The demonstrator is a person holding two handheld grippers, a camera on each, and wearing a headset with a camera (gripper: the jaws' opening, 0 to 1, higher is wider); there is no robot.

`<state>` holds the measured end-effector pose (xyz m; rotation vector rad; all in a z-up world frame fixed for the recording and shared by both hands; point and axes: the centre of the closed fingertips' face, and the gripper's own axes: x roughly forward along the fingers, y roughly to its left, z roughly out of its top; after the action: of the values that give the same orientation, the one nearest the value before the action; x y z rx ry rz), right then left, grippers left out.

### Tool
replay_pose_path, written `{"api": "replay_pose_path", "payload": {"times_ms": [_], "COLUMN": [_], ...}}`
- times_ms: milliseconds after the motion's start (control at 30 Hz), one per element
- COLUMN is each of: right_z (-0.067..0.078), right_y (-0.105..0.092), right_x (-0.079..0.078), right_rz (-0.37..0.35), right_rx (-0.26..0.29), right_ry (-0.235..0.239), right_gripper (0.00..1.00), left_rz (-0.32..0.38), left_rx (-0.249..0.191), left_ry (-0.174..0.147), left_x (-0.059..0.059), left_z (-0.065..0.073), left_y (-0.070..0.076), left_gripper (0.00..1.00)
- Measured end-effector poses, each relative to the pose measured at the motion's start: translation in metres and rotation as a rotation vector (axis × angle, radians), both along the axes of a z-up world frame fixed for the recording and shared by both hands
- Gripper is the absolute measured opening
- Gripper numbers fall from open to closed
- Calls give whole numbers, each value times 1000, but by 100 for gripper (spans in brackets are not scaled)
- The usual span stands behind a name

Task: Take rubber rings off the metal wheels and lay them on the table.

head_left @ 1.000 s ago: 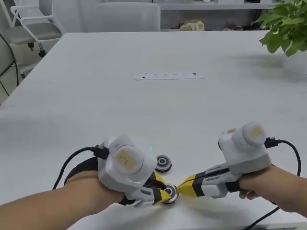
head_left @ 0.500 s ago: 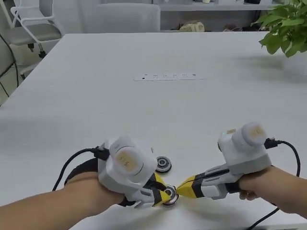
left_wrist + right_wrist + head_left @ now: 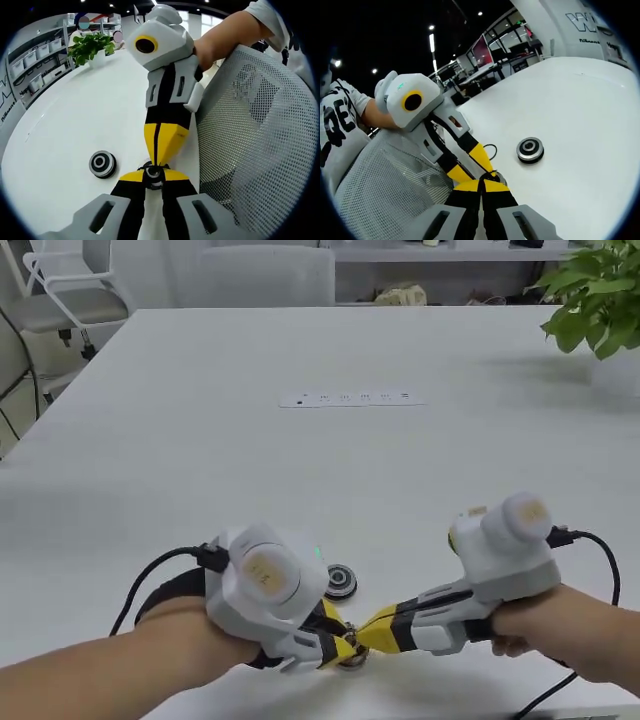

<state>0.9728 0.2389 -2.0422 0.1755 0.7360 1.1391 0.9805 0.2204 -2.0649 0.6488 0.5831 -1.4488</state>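
A small metal wheel (image 3: 153,178) with a black rubber ring is held just above the white table (image 3: 300,470) near its front edge. My left gripper (image 3: 343,648) (image 3: 152,172) is shut on it. My right gripper (image 3: 366,634) (image 3: 481,183) meets it tip to tip from the right, jaws shut on the ring's edge (image 3: 490,175). In the left gripper view the right gripper (image 3: 159,161) comes down from above. A second wheel (image 3: 340,581) (image 3: 102,164) (image 3: 530,150), still ringed, lies flat on the table just behind the grippers.
A flat white power strip (image 3: 352,398) lies mid-table. A green plant (image 3: 595,295) stands at the far right corner and chairs (image 3: 70,290) beyond the table. A mesh chair back (image 3: 250,150) is close behind the table's front edge.
My right gripper has moved a little left and pressed closer onto the wheel held by the left gripper. The second wheel has not moved.
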Motion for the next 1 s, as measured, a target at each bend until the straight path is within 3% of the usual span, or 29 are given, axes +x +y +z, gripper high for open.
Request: {"api": "replay_pose_path", "payload": {"times_ms": [67,333,867,1000], "right_z": [-6,-9,-8,-9], "right_y": [-2,-12,-17,-17], "right_x": [-1,4,8,8], "right_rz": [26,-23,-49,-48], "right_rx": [-63,-52,-54,-56], "right_ry": [-38,-25,-30,-27], "right_gripper": [0,0,0,0], "left_rz": [2,5,-6,-10], "left_rx": [-2,-5,-7,-5], "left_ry": [2,5,-5,8], "left_x": [0,0,0,-1], "left_z": [0,0,1,1], "left_y": [0,0,0,0], "left_gripper": [6,6,7,7]}}
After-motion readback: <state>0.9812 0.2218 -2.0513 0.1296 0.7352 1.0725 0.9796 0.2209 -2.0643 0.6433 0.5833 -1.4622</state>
